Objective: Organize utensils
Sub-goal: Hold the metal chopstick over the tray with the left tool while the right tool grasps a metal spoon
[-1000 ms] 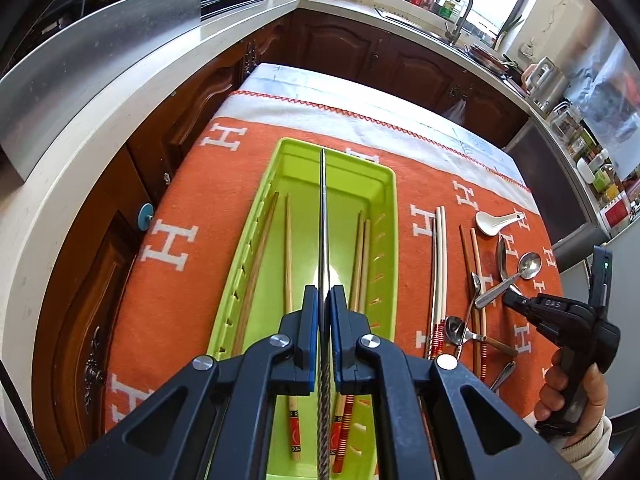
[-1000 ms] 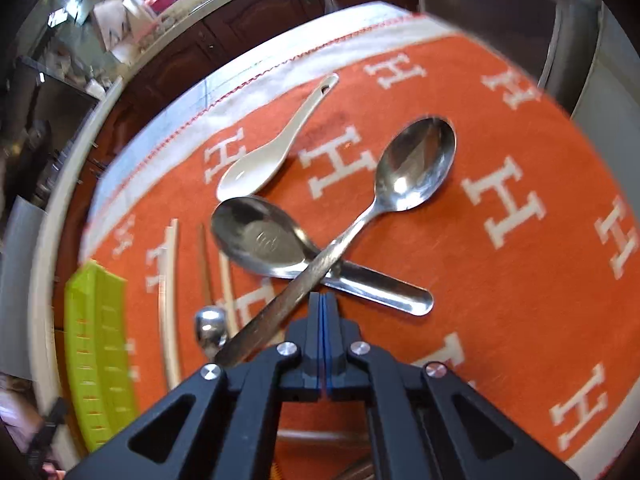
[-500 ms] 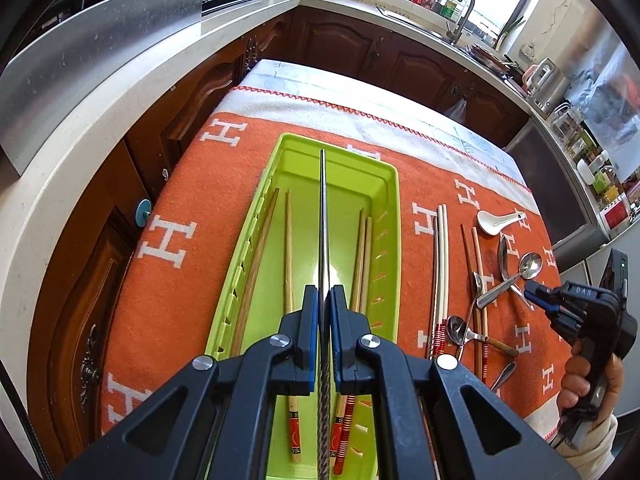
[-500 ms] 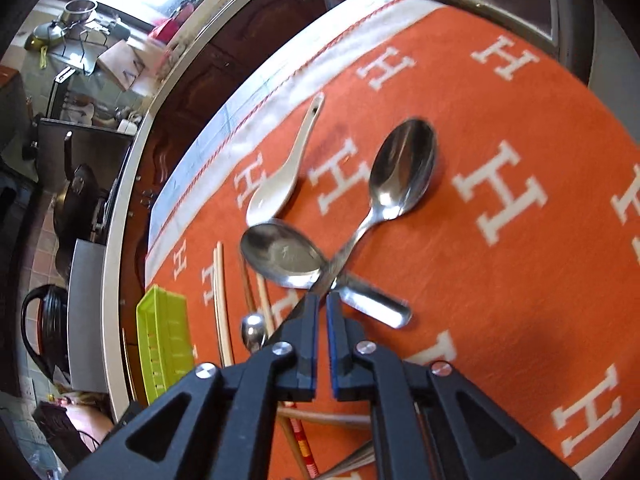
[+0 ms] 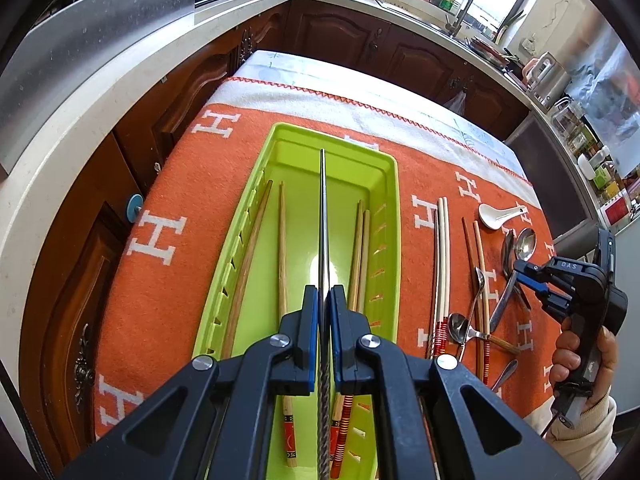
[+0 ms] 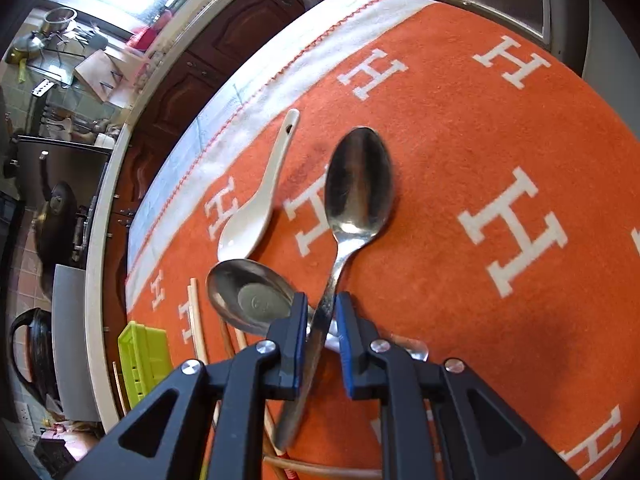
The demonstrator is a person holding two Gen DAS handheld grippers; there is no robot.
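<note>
Kitchen setting: dark wood cabinets and a pale countertop (image 5: pixel 60 128) wrap round my work surface, an orange cloth (image 5: pixel 168 184) with white H marks and a white far border.
Left margin: the cloth runs to the table's left edge, with cabinet fronts beyond; I judge little spare room on that side.
Green tray (image 5: pixel 390 216): lies lengthwise on the cloth, slotted walls, already holding wooden chopsticks (image 5: pixel 282 248) along its floor, a bare lane down the middle.
Left gripper (image 5: pixel 324 300): my fingers are clamped on a metal chopstick (image 5: pixel 323 208), which points straight ahead above that middle lane.
Step in hand, left: lower it level and parallel to the walls, let go only near the floor, so that it does not cross the wooden ones.
Loose utensils: white chopsticks (image 5: pixel 442 256) and brown ones lie on the cloth right of the tray, then small spoons.
Right gripper (image 6: pixel 320 312): my fingers stand apart, straddling the handle of the large steel spoon (image 6: pixel 358 184) without pinching it yet.
Step in hand, right: close on the handle alone; it crosses over a second steel spoon (image 6: pixel 250 294), which could drag.
White soup spoon (image 6: pixel 256 212): just beside that second spoon's bowl.
Right margin: open cloth right of the spoons, good room to lift away.
</note>
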